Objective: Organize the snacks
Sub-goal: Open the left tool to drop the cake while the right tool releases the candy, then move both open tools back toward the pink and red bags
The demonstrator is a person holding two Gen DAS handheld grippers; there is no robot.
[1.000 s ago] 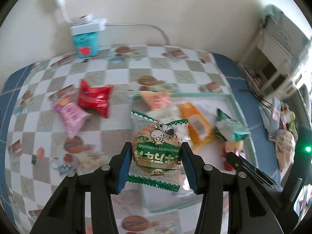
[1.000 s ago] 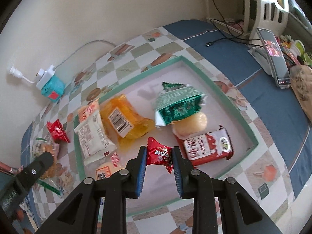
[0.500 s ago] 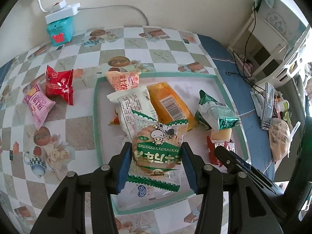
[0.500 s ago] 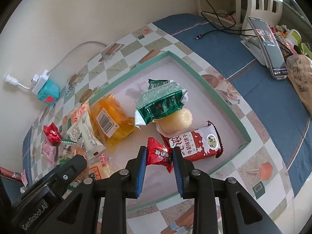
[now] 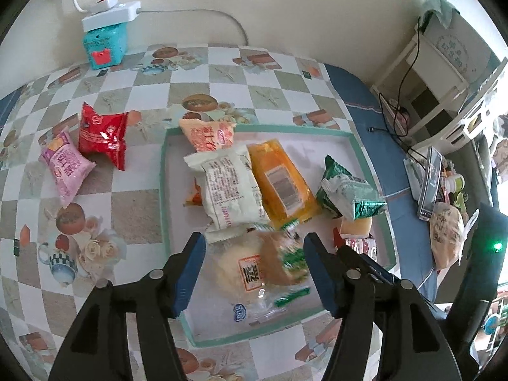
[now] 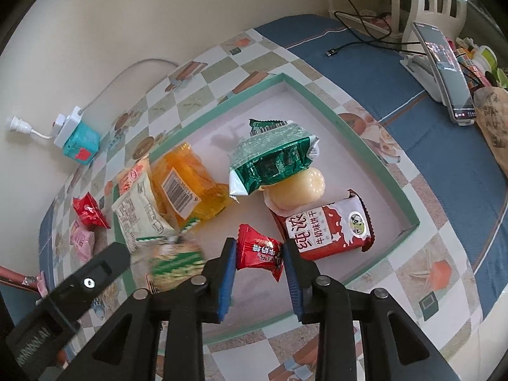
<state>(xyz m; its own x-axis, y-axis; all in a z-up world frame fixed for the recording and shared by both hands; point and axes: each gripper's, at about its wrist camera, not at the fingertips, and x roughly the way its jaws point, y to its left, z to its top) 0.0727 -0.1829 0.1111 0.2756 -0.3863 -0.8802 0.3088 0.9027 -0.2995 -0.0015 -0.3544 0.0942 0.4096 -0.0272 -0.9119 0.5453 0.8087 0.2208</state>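
The left gripper [image 5: 252, 265] stands spread wide, holding nothing; the round, clear-wrapped green-striped cake [image 5: 282, 263], blurred, lies between its blue pads over the teal-rimmed tray [image 5: 163, 190]. The right gripper [image 6: 258, 262] pinches a crinkly red foil candy [image 6: 260, 254] just above the tray's pale floor, beside a glossy red biscuit pack [image 6: 324, 231].
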